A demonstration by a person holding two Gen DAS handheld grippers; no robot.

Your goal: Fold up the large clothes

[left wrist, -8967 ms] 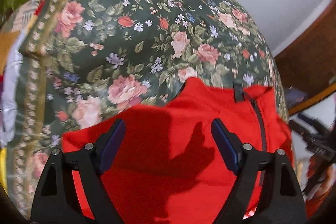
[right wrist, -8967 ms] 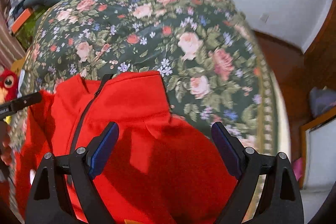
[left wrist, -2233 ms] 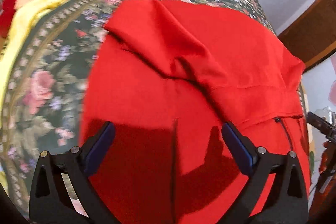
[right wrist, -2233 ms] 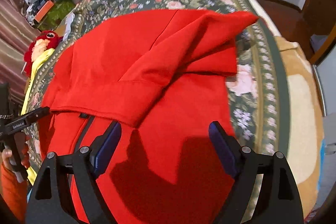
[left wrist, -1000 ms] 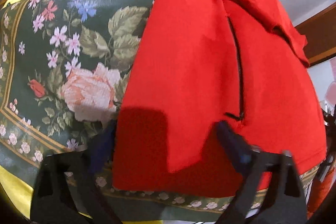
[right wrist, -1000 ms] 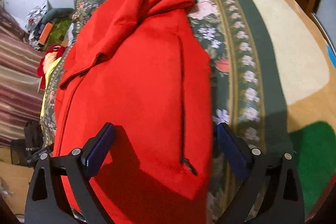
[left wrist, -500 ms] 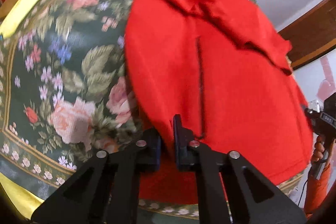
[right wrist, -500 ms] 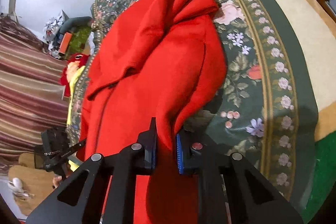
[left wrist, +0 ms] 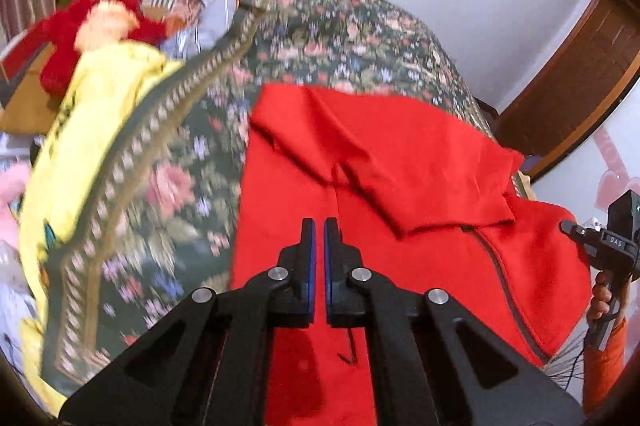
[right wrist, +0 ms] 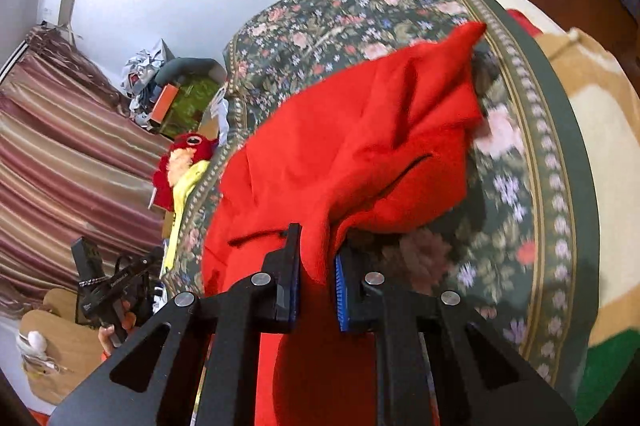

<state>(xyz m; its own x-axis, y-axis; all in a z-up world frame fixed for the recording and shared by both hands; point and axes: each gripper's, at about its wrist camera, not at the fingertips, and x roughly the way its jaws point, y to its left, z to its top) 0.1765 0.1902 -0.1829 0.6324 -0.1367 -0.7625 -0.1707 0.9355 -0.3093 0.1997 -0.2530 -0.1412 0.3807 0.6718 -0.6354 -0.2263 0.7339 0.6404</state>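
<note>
On the floral bedspread lies the red jacket, its hood folded over the body. My left gripper is clenched on the jacket's near hem, fabric pinched between the blue pads. My right gripper grasps a thick bunch of the same red fabric, lifted off the spread.

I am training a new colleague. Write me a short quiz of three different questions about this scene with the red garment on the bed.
1. True or false: the right claw is shut on the red jacket.
2. What pattern covers the bedspread?
A. stripes
B. flowers
C. plain grey
3. Fill in: the plush toy beside the bed is mostly ____ in colour.

Key: 1 true; 2 B; 3 red.
</note>
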